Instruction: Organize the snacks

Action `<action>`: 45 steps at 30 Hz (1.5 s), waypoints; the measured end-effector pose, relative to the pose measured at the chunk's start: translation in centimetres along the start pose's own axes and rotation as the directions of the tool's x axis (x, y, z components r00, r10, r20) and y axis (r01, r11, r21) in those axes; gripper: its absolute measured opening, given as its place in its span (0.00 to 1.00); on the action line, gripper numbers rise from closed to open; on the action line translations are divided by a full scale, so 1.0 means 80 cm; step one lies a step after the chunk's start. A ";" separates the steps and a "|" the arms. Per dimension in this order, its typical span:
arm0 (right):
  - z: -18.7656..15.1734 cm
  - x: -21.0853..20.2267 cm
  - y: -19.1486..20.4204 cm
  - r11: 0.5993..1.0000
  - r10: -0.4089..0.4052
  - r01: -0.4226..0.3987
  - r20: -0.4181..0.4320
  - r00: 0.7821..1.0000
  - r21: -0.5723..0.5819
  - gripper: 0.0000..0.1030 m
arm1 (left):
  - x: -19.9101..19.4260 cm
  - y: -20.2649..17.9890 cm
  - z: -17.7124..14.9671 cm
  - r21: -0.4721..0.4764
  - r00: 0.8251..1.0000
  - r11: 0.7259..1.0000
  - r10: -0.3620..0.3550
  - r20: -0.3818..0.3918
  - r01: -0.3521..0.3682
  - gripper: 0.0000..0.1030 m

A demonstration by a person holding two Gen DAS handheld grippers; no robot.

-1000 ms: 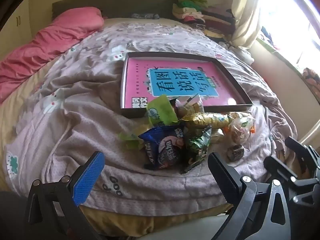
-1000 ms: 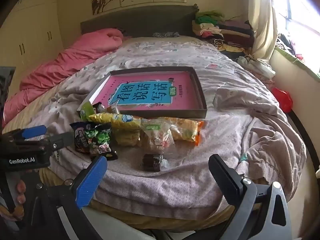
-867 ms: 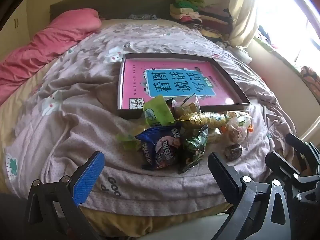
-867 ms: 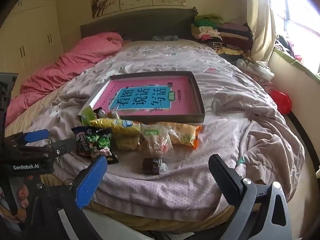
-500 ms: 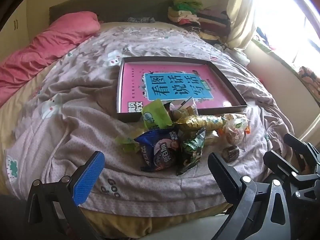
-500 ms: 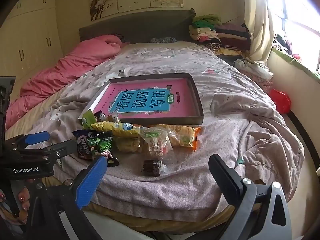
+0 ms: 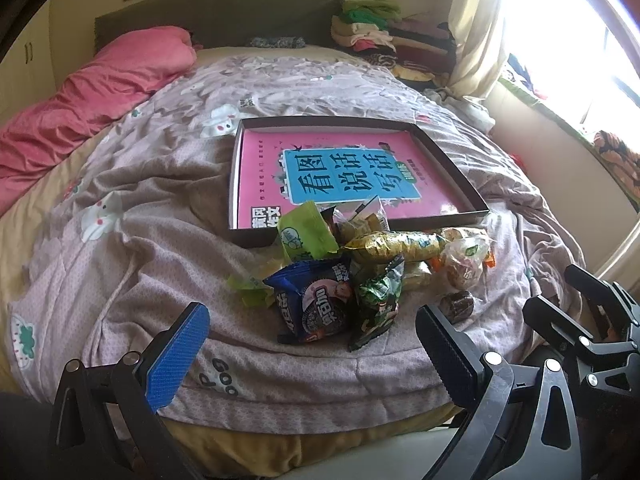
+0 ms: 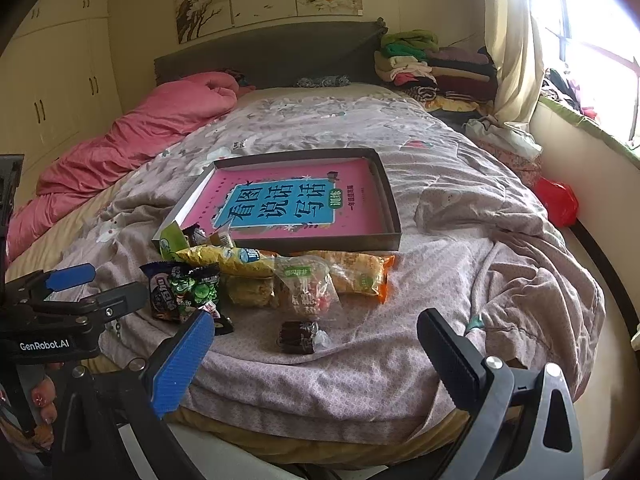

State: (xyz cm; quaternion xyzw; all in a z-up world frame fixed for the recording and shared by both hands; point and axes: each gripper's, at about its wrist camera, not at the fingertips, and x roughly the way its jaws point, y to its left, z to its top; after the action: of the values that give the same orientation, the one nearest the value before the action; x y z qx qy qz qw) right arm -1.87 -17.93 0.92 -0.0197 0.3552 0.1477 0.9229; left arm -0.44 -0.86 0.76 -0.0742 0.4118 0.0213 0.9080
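Bed [image 7: 132,216]: fills both views, slightly farther off than a second ago.
Shallow box [image 8: 390,216]: centre frame, holds no snacks.
Snack heap [image 7: 340,280]: lower centre, untouched, just before the box.
Left gripper [image 7: 308,354], right gripper [image 8: 316,354]: jaws spread, empty; sorting not begun.

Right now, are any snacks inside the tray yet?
None clearly inside: the tray shows only its pink floor; the snacks are piled against its front edge.

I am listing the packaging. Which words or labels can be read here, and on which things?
"GenRobot.AI": left gripper body.
"看图说话写话": pink book in the tray.
"GOO": bedspread.
"奥利奥", partly legible: blue packet.
Other snack labels: too small or blurred.
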 end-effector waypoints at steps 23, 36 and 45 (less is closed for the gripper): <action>0.000 0.000 0.000 1.000 -0.002 0.003 0.001 1.000 0.000 0.99 | 0.000 -0.003 0.000 0.000 1.000 1.000 0.002 0.001 -0.002 1.00; -0.003 0.002 -0.002 1.000 0.004 -0.004 -0.010 1.000 0.011 0.99 | 0.001 -0.004 -0.001 -0.003 1.000 1.000 -0.004 -0.005 0.004 1.00; -0.002 0.007 -0.007 0.999 0.016 -0.016 -0.025 1.000 0.031 0.99 | 0.008 0.007 -0.002 -0.028 0.999 0.999 -0.017 -0.030 0.017 1.00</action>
State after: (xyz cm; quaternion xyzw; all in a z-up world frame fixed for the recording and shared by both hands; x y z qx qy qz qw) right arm -1.41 -18.31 0.37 -0.0043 0.3692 0.1493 0.9173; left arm -0.18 -0.34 0.14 -0.0905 0.4245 0.0181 0.9007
